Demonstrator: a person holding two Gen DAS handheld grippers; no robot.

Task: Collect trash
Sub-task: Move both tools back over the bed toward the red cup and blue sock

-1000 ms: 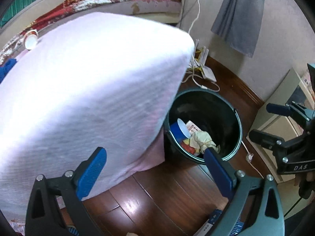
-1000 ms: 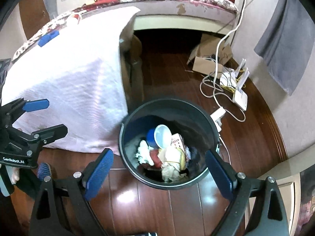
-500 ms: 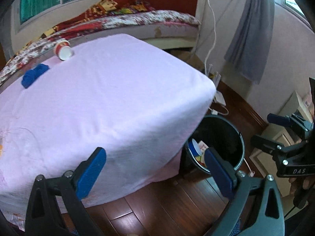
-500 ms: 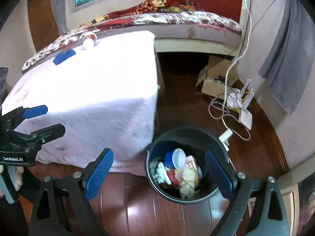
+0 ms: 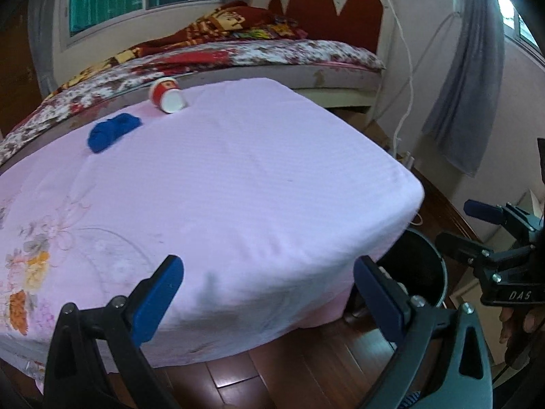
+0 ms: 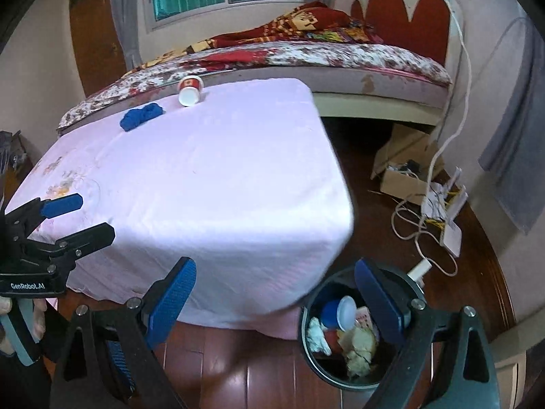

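Observation:
A red and white paper cup (image 5: 167,95) (image 6: 190,91) lies on its side at the far end of the pink-clothed table (image 5: 238,184) (image 6: 211,177). A crumpled blue wad (image 5: 113,131) (image 6: 141,116) rests just left of it. A black bin (image 6: 344,337) (image 5: 420,272) holding cups, paper and wrappers stands on the floor by the table's near right corner. My left gripper (image 5: 269,293) hangs open and empty over the table's near edge. My right gripper (image 6: 276,293) is open and empty too, above the table corner and the bin.
A bed (image 6: 340,58) with a patterned quilt runs behind the table. A cardboard box (image 6: 405,173), white cables and a router (image 6: 446,218) clutter the wooden floor at right. A grey cloth (image 5: 466,102) hangs on the right wall.
Both grippers have risen and tilted up from the bin toward the table top. The cup and blue wad now show plainly; the bin has dropped low in both views.

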